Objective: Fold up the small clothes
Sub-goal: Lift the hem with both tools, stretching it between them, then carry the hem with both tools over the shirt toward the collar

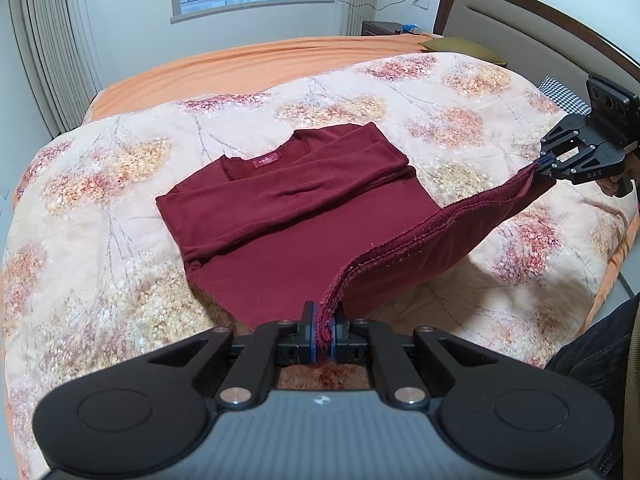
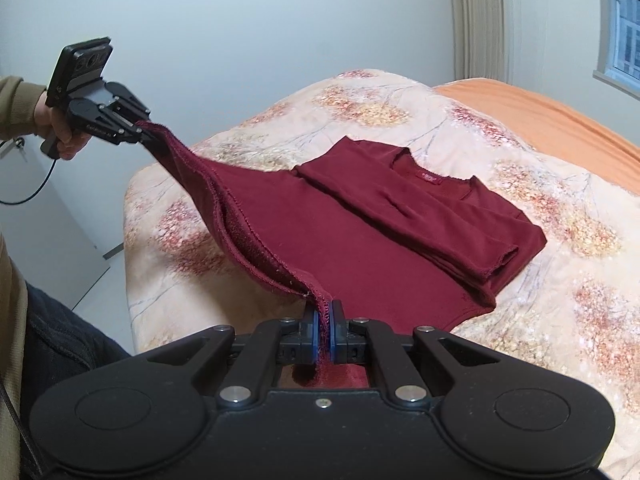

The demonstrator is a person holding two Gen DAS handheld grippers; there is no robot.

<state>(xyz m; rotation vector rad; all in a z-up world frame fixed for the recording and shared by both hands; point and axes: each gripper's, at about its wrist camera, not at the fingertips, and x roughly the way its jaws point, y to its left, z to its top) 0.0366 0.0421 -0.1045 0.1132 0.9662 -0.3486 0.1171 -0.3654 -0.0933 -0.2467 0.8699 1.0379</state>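
Both grippers' fingers (image 1: 310, 330) clamp the maroon shirt's (image 1: 296, 216) hem (seemingly doubled).

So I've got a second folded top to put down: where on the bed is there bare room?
The floral quilt is bare left of the maroon shirt, and again between its collar and the orange sheet. The near edge is crowded: the left gripper and right gripper hold the lifted hem there.
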